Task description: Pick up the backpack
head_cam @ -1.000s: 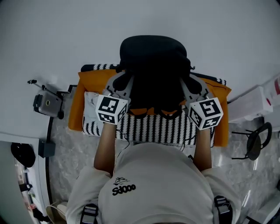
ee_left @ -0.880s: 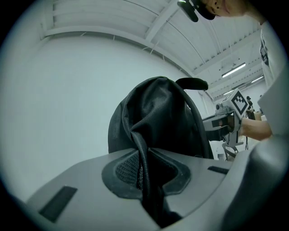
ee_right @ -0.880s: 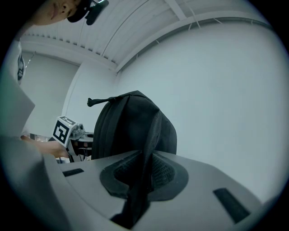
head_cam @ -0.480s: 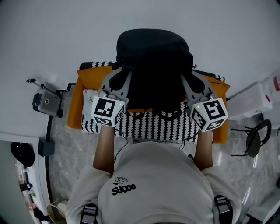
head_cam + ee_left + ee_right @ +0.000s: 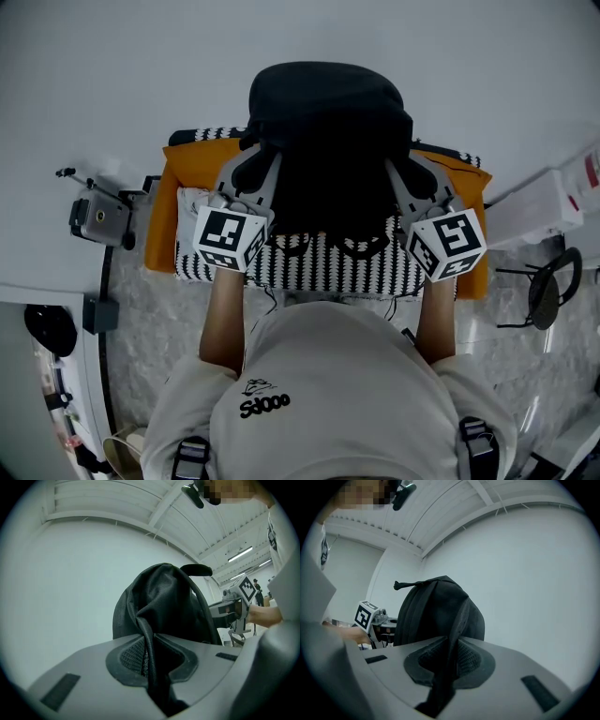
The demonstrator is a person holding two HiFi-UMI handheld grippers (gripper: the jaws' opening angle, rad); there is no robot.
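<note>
The black fabric backpack [image 5: 328, 141] hangs upright between both grippers, over an orange cushion [image 5: 187, 173] partly covered by a black-and-white striped cloth [image 5: 328, 272]. The left gripper [image 5: 150, 665] is clamped on a black strap [image 5: 144, 637] at one side of the pack, and the right gripper [image 5: 446, 667] is clamped on a second strap [image 5: 458, 618] at the other. The lift appears under way, though whether the base clears the cushion cannot be told. Next, both hands need to rise evenly, clamps firm, so neither strap slips.

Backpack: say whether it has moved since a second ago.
Yes. In the head view the backpack has shifted toward the person: its near edge now overlaps the striped mat, where orange cushion showed before. It also looks larger.
</note>
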